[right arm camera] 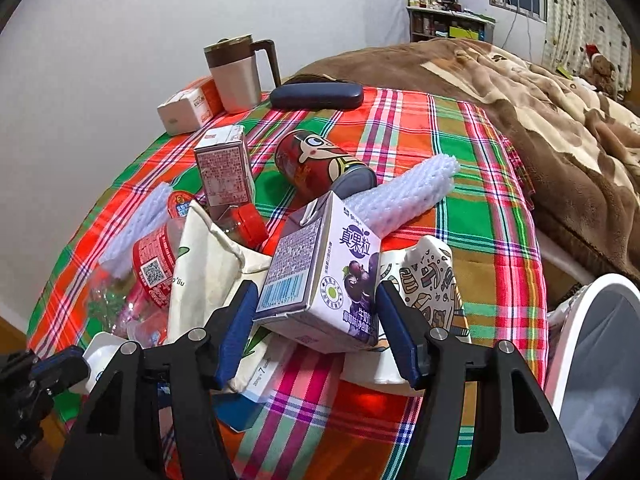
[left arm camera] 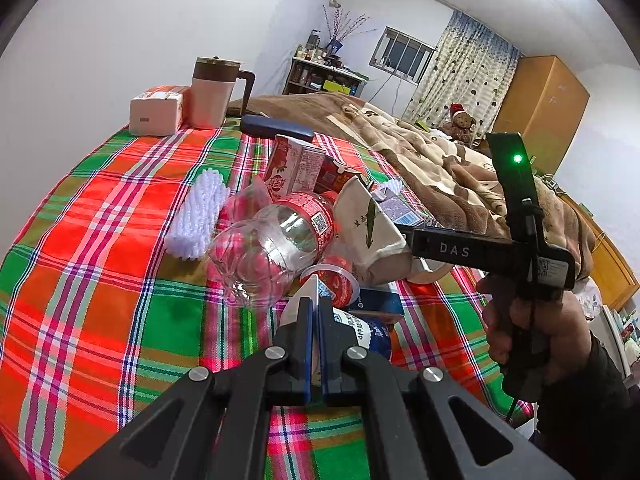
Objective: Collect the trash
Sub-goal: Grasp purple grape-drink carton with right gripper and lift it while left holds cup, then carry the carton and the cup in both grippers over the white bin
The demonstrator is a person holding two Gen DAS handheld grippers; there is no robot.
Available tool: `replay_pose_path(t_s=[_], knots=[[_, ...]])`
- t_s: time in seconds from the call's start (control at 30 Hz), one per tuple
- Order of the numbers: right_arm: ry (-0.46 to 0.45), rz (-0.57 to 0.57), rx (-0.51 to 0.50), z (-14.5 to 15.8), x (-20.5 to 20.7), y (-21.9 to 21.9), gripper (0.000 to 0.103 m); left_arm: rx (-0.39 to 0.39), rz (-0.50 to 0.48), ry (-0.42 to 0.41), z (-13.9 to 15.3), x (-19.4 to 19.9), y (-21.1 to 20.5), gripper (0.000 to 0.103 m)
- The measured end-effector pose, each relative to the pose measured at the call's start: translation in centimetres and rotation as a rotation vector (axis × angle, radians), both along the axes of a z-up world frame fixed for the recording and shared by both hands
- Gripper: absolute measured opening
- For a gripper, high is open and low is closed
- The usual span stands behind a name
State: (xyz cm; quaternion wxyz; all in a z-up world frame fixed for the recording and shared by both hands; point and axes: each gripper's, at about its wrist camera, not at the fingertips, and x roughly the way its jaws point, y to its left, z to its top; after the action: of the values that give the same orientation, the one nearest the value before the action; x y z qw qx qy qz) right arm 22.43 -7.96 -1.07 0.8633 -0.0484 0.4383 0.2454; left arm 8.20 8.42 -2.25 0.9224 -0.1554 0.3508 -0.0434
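Observation:
My right gripper is open and straddles a tilted purple milk carton, its blue pads close beside both sides. The carton leans on a cream paper bag and a patterned paper cup. In the left wrist view that gripper reaches into the pile from the right. My left gripper is shut on a thin white flap above a blue-and-white cup. A clear bottle with a red label, a red carton, a red can and a foam net lie around.
A white bin stands past the table's right edge. A mug, a tissue box and a dark glasses case sit at the far side of the checked cloth. A bed with a brown blanket lies behind.

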Motion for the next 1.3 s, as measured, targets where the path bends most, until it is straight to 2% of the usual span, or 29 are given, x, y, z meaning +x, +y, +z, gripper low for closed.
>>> replay_pose_path(t_s=[0.27,0.9,1.3], knots=[[-0.029,0.002,0.026,1.0,-0.7,-0.6,0.048,-0.003,0.0,0.01,0.1,0.3,-0.1,0.002],[-0.088,-0.036,0.153,4.0,-4.7,-5.7,0.047,0.037,-0.055,-0.04,3.1,-0.2,-3.1,0.002],[-0.116,-0.19,0.187,4.3,-6.4,-12.7,0.047,0.066,-0.209,-0.065,4.8,2.8,-9.8,0.002]])
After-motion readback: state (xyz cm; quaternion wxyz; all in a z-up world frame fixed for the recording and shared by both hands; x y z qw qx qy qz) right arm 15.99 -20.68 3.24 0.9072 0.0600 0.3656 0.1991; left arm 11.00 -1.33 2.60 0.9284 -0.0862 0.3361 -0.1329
